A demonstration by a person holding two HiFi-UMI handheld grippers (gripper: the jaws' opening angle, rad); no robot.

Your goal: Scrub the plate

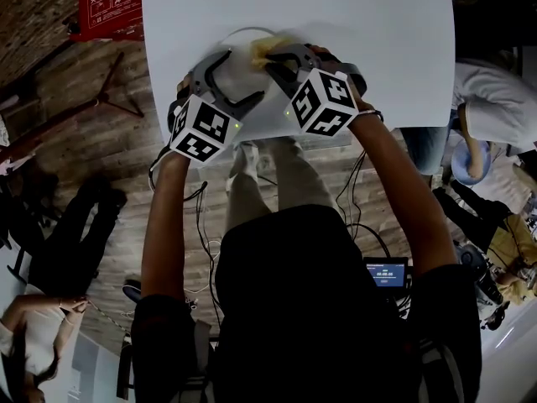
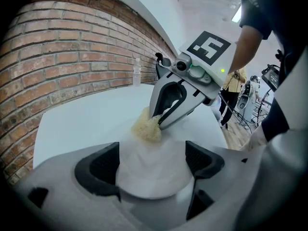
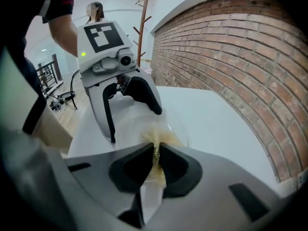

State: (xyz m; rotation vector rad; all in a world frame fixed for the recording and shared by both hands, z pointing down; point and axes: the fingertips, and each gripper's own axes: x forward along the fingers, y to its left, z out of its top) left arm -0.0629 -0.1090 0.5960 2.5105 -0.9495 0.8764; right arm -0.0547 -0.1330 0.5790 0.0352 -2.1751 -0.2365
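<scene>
The plate (image 1: 235, 74), white and shallow, lies flat on a white table (image 1: 377, 40), close to the near edge and left of its middle. The left gripper (image 2: 152, 160) reaches in from that edge, its jaws spread wide to either side of the plate with the dark pads seemingly pressed against the rim, steadying it. The right gripper (image 3: 155, 150) has its jaws closed tight on a pale yellow, fibrous sponge (image 2: 147, 126), which touches the plate's far side. Scrubbing looks to be under way, but how far is hard to judge. No foam, water or dirt shows on the plate. The middle and the near part probably remain to be covered, and the rim under the left pads cannot be reached while held. Around the scene, a brick wall (image 2: 57, 66) runs along the table's far edge. A seated person (image 1: 495, 99) is off the right edge, well apart. A wooden coat stand (image 3: 144, 13) rises beyond the left edge. A small screen (image 1: 386, 273) glows above the wooden floor. A small clear bottle (image 2: 136, 73) stands by the far edge. Nothing on the table is near the plate or blocks the sponge.
</scene>
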